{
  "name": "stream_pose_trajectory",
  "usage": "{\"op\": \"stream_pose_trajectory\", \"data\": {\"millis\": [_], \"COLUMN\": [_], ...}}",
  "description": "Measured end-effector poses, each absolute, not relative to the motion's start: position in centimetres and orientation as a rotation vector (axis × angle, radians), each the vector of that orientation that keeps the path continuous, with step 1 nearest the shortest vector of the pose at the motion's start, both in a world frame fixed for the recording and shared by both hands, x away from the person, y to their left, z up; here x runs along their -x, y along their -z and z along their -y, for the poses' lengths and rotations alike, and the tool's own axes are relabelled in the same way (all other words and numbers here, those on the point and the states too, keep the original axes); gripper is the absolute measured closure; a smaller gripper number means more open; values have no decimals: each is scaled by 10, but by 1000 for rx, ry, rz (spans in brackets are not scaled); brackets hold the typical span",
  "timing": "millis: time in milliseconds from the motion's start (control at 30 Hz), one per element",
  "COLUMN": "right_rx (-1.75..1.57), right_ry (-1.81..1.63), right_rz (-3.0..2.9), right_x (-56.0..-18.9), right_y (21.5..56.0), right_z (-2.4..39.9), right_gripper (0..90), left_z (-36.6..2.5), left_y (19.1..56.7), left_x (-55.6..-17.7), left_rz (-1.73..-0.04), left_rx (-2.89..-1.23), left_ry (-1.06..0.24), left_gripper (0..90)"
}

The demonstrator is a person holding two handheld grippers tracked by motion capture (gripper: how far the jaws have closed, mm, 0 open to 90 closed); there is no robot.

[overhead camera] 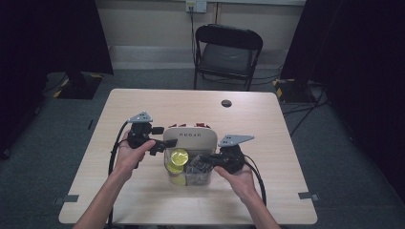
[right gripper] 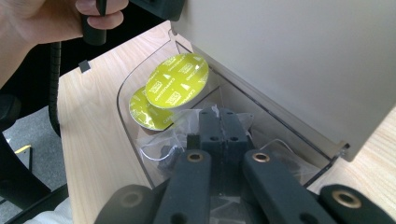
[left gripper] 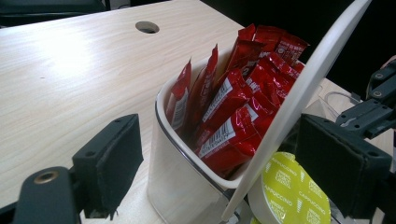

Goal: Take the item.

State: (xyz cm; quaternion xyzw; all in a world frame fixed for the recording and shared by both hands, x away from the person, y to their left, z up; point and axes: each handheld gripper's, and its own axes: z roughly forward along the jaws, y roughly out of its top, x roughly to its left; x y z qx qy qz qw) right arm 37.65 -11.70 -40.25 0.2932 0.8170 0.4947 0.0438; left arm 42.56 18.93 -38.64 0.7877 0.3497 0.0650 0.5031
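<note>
While the white lid [left gripper: 299, 88] of the clear organiser box [overhead camera: 188, 164] is propped up and its edge lies between the open jaws of the left gripper [overhead camera: 165, 142], a clear sachet [right gripper: 177, 140] in the near compartment, beside yellow capsules [right gripper: 177, 86], is pinched by the closed right gripper [right gripper: 223, 122]. Lifting it out seems to be the step in hand; a straight upward pull is called for. The sachet's long axis cannot be told

Raised lid [overhead camera: 190, 138] stands as wall between rear section with red sachets [left gripper: 233, 112] and front section. Front section [right gripper: 135, 140] crowded: two yellow-green capsules [right gripper: 175, 86], clear bags [right gripper: 161, 149], right gripper [right gripper: 223, 122] shut inside, perhaps on bag. Tabletop [overhead camera: 157, 102] behind container free.
</note>
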Motion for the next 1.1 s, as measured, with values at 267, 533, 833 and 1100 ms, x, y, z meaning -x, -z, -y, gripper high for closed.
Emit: {"op": "stream_pose_trajectory", "data": {"millis": [267,533,833,1100], "right_rx": [-870,-858,-846,-853], "right_ry": [-1540,-1565,-1594,-1613], "right_rz": [-2482,-2468,-2446,-2420], "right_x": [-373,-370,-367,-365], "right_y": [395,388,381,375], "right_z": [118,122,126,135], "right_gripper": [900,900,900,900], "left_z": [-189,-190,-190,-190], "left_y": [387,387,387,388], "left_x": [-425,-425,-425,-425], "left_rz": [-846,-847,-852,-852], "left_rx": [-1908,-1911,-1915,-1917], "left_ry": [-160,-155,-158,-160], "left_gripper": [145,146,146,144]}}
